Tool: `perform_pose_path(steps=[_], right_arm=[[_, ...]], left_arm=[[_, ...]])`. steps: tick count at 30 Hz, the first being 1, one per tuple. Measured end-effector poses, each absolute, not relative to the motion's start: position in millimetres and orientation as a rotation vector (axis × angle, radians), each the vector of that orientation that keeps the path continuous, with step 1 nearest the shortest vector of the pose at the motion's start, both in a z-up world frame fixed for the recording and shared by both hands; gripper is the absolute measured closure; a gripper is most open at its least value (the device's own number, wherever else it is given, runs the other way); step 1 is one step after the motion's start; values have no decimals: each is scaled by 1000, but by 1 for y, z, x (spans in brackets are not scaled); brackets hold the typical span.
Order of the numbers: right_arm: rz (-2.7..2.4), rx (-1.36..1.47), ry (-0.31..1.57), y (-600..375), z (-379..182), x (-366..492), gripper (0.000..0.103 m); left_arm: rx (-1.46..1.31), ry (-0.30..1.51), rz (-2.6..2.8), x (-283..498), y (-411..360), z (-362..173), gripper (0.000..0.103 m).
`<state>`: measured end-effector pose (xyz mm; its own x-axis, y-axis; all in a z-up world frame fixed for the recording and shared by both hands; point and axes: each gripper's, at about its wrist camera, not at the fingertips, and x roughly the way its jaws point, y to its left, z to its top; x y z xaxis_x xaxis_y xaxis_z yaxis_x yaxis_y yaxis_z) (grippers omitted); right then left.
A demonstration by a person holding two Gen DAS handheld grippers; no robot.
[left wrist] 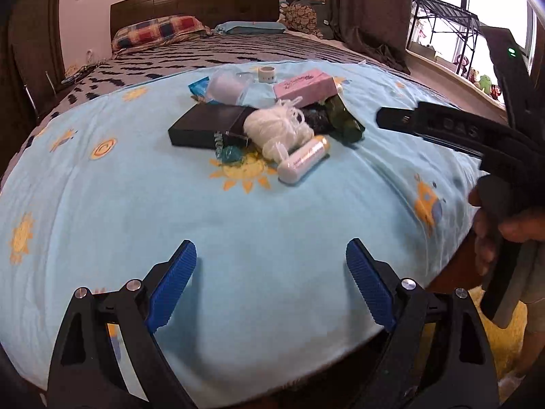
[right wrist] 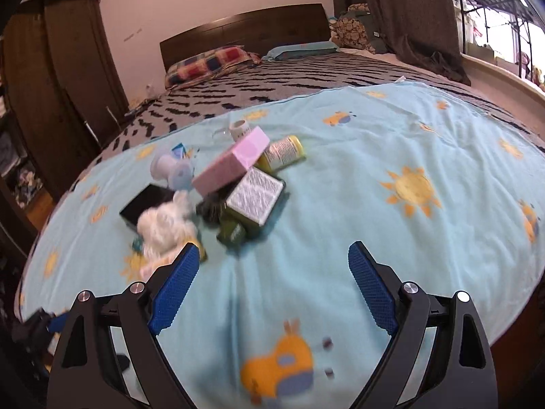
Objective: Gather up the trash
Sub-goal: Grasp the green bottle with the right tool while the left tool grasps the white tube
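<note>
A pile of trash lies on the light blue sun-print sheet (left wrist: 272, 211) across the bed. It holds a black box (left wrist: 204, 127), a white yarn-like wad (left wrist: 276, 129), a white bottle (left wrist: 303, 160), a pink box (left wrist: 303, 88), a green wrapper (left wrist: 344, 119) and a tape roll (left wrist: 266, 74). My left gripper (left wrist: 270, 242) is open above the sheet's near part, short of the pile, with nothing between its blue pads. My right gripper (right wrist: 272, 245) is open too and empty, with the pink box (right wrist: 231, 163) and a printed box (right wrist: 255, 199) ahead to the left.
A person's hand (left wrist: 490, 225) grips the right tool's handle at the bed's right edge. The dark headboard (left wrist: 194, 3) and a checked pillow (left wrist: 156, 30) are at the far end. A wardrobe (right wrist: 58, 102) stands on the left and a window (left wrist: 442, 17) on the right.
</note>
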<state>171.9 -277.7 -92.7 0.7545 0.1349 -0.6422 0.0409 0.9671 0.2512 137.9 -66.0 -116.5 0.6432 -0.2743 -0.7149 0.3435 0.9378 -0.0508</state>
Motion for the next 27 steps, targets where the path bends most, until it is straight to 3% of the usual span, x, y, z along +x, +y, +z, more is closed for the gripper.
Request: perform_pose_path(steps=[3, 8, 11, 16, 23, 24, 25, 27], right_arm=[[73, 289, 732, -276, -96, 193, 15], [81, 313, 769, -275, -104, 218, 37], [87, 316, 800, -272, -109, 228, 38], [89, 313, 816, -269, -115, 238, 46], [69, 327, 836, -273, -120, 248, 46], [69, 331, 839, -273, -120, 248, 46], [71, 337, 841, -274, -121, 249, 46], [71, 350, 842, -277, -120, 248, 46]], left_arm=[[92, 784, -380, 150, -72, -112, 22], [82, 787, -427, 169, -82, -113, 41], [87, 799, -444, 180, -90, -116, 46], [94, 820, -474, 196, -102, -123, 64], [66, 834, -513, 209, -112, -126, 68], [68, 835, -512, 210, -114, -126, 66], [58, 840, -511, 214, -115, -126, 57], [65, 841, -501, 218, -120, -125, 54]])
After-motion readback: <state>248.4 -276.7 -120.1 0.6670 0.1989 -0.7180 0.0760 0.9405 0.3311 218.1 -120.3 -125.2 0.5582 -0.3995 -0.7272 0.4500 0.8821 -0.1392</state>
